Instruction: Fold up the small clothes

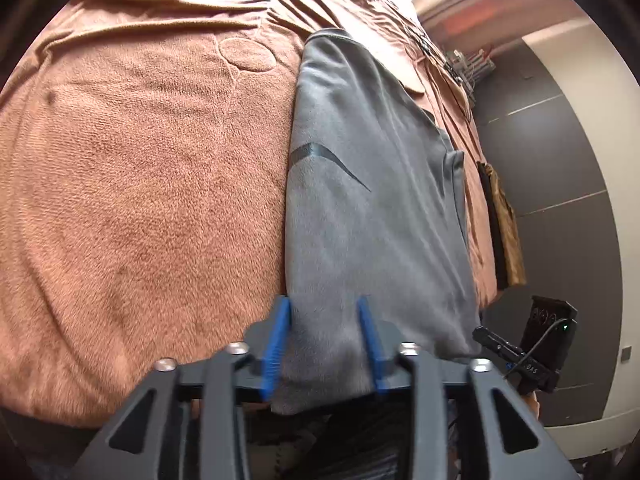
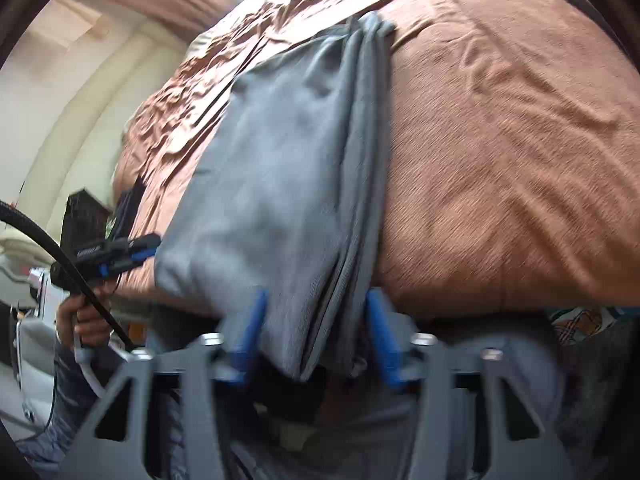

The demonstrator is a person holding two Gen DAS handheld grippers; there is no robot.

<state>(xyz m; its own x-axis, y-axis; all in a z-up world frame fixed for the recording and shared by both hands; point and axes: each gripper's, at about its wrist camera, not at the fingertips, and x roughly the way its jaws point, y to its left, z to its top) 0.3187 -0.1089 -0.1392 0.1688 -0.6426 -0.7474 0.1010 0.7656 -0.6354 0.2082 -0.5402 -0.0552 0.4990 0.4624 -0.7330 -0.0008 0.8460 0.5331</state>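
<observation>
Grippers angled steeply down at bed edge. Left gripper (image 1: 325, 312) jaws parted, hem of folded grey garment (image 1: 372, 200) loose between blue pads. Right gripper (image 2: 316, 308) likewise parted around hem. Garment stretched away across brown blanket (image 1: 140, 168).

A brown fleece blanket (image 1: 140, 200) covers the bed, filling the left and centre of the left wrist view, creased toward the top. A dark and tan cloth (image 1: 505, 224) hangs at the bed's right edge. Dark grey floor tiles (image 1: 552, 152) occupy the right. A plaid fabric (image 2: 580, 320) shows at lower right of the right wrist view.
</observation>
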